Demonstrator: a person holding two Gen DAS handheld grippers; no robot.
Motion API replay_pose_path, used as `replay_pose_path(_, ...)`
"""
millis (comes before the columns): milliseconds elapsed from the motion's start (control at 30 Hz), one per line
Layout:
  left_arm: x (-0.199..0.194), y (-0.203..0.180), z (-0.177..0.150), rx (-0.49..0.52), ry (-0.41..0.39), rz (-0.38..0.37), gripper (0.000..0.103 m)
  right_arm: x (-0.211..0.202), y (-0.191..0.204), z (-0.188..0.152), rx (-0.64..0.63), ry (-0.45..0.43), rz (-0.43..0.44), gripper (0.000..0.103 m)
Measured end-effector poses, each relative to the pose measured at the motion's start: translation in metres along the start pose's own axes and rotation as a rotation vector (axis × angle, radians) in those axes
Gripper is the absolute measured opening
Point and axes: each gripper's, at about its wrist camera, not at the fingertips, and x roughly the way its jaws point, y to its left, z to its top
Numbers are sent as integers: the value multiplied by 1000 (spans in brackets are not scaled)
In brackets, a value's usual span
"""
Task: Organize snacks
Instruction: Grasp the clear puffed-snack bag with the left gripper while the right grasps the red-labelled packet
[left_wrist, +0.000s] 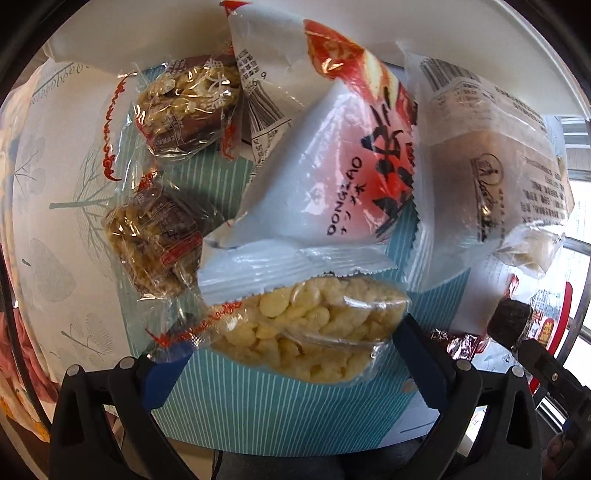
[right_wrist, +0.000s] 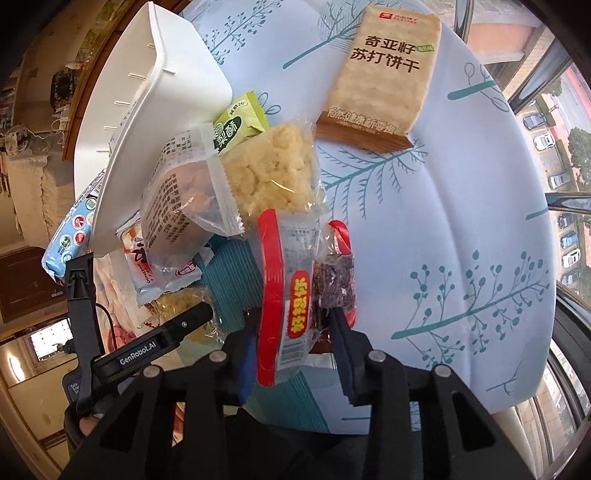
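My left gripper (left_wrist: 291, 354) is shut on a clear pack of pale puffed-rice cake (left_wrist: 314, 328), held over a teal striped mat (left_wrist: 280, 406). Around it lie two brown nut-bar packs (left_wrist: 184, 103) (left_wrist: 155, 247), a white and red pouch (left_wrist: 332, 162) and a translucent pastry pack (left_wrist: 480, 170). My right gripper (right_wrist: 291, 336) is shut on a red-edged clear pack with a dark purple bar (right_wrist: 299, 288); it also shows in the left wrist view (left_wrist: 509, 325). The left gripper's finger (right_wrist: 184, 321) shows at the right wrist view's lower left.
A white bin (right_wrist: 147, 110) stands on edge at the left of the tablecloth (right_wrist: 461, 221). A beige soda-cracker pack (right_wrist: 384, 74) lies far off, a green pack (right_wrist: 240, 125) beside the bin, a blue pack (right_wrist: 70, 236) behind it.
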Motion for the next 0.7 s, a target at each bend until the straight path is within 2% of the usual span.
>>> replay_pose_path(133,4,-3,2,-10,12,7,103,1,5,0,-26,1,-4,30)
replay_pose_path(167,5,-3,3,-12,10,4,103,1,6,0,-34,-1,2,19)
replay_pose_path(367,9,9,0,-16,25,0,103,-5,9,-4,-77,-21,-19,7)
replay_pose_path(533,8,9,2,-21,12,-5,100,-8,6,-8,-91,-31,-22,6)
replay_pose_path(700,3,14,-10,-27,-6,-13,94,-14,5,-13,-102,-43,-25,4)
